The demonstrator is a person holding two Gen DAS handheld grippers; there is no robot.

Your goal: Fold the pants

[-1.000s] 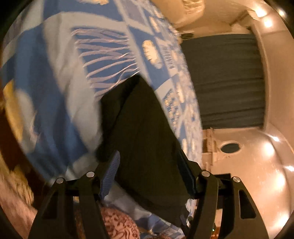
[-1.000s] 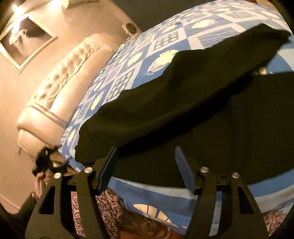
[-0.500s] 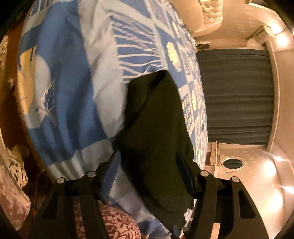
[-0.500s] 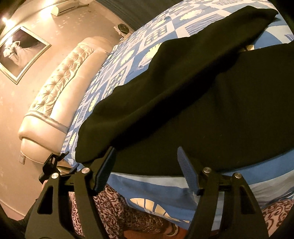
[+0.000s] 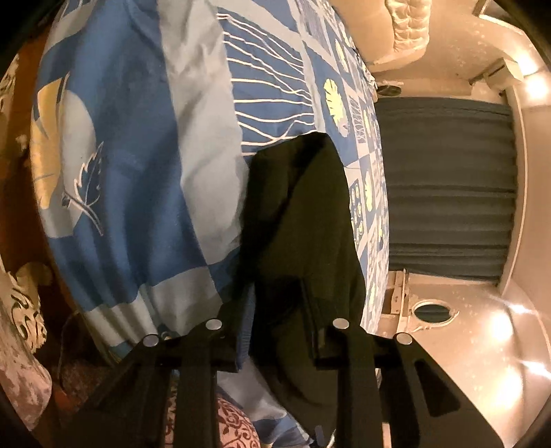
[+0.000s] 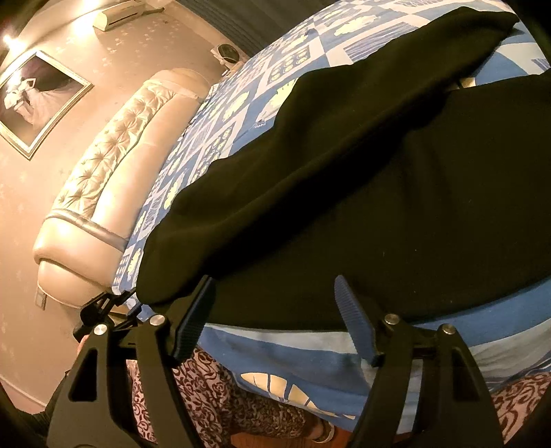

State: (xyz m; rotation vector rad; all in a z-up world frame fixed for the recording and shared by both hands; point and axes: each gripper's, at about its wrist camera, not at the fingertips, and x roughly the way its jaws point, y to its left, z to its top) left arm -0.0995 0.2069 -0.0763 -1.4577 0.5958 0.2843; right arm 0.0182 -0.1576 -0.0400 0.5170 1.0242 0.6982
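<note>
At the near bed edge, I note my right gripper (image 6: 275,317) spread, fingers straddling the hem of the black pants (image 6: 378,193) without pinching. My left gripper (image 5: 275,310) stands spread around the pants' other end. Beyond lies the blue bedspread (image 5: 137,138).

We count one pair of black fabric pants (image 6: 361,193), filling the centre and right of the right wrist view. One bed with a blue-and-white patterned cover (image 5: 144,144) lies beneath. We see one cream tufted headboard (image 6: 113,172) at left, one framed picture (image 6: 38,100) at upper left, one white wall air conditioner (image 6: 118,15) along the top, and one dark pleated curtain (image 5: 447,186) at right of the left wrist view.
</note>
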